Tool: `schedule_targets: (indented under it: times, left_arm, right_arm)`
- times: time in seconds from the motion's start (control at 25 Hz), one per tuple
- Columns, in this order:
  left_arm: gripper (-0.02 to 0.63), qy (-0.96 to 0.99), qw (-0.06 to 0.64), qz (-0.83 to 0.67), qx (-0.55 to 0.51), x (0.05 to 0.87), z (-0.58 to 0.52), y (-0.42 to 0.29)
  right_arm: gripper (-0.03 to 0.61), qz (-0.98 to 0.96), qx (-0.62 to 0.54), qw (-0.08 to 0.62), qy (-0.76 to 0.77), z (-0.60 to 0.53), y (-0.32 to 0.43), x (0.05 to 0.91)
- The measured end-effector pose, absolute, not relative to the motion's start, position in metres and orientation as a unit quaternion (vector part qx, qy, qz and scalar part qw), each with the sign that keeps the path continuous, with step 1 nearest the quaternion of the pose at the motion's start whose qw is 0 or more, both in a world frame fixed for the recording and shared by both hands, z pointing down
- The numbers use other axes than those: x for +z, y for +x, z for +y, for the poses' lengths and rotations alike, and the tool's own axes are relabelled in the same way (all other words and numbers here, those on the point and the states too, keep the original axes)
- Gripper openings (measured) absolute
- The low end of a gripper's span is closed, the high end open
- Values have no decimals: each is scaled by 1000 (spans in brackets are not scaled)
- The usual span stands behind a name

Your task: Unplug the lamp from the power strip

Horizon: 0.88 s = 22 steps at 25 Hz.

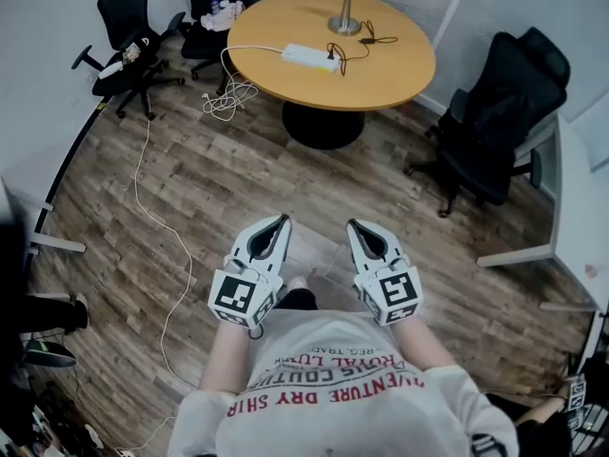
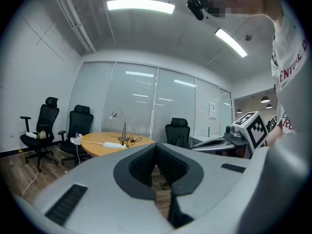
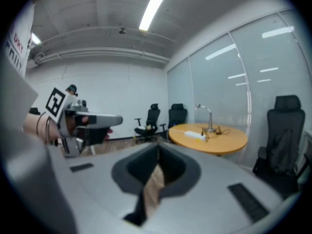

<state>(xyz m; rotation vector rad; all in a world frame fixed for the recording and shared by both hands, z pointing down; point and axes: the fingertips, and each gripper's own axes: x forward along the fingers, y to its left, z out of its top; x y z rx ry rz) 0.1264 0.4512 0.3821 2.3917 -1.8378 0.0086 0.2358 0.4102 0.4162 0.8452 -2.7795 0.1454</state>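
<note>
A silver desk lamp (image 1: 344, 15) stands on a round wooden table (image 1: 381, 79) far ahead of me. Its black cord (image 1: 354, 50) loops to a plug in the white power strip (image 1: 310, 57) lying beside it. The lamp (image 2: 121, 126) and strip (image 2: 113, 145) show small in the left gripper view, and the lamp (image 3: 207, 117) also in the right gripper view. My left gripper (image 1: 283, 221) and right gripper (image 1: 352, 225) are held side by side close to my body, well short of the table. Both are shut with nothing between the jaws.
Black office chairs stand at the back left (image 1: 128, 41), behind the table (image 1: 205, 17) and at the right (image 1: 500, 117). A white cable (image 1: 152, 208) trails from the strip across the wooden floor. A white desk (image 1: 576, 208) borders the right side.
</note>
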Motion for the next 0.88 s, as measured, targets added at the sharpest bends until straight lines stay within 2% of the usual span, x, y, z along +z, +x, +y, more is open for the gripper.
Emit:
schedule_targets:
  times: [0.4,0.88]
  left_arm:
    - [28,785,79,-614,-1,381,419,37]
    - [28,768,96,-633,5,406,354,-6]
  right_arm:
    - [29,-944,66,123,300,374,164,421]
    - [29,-947,73,147,275,301,120,448]
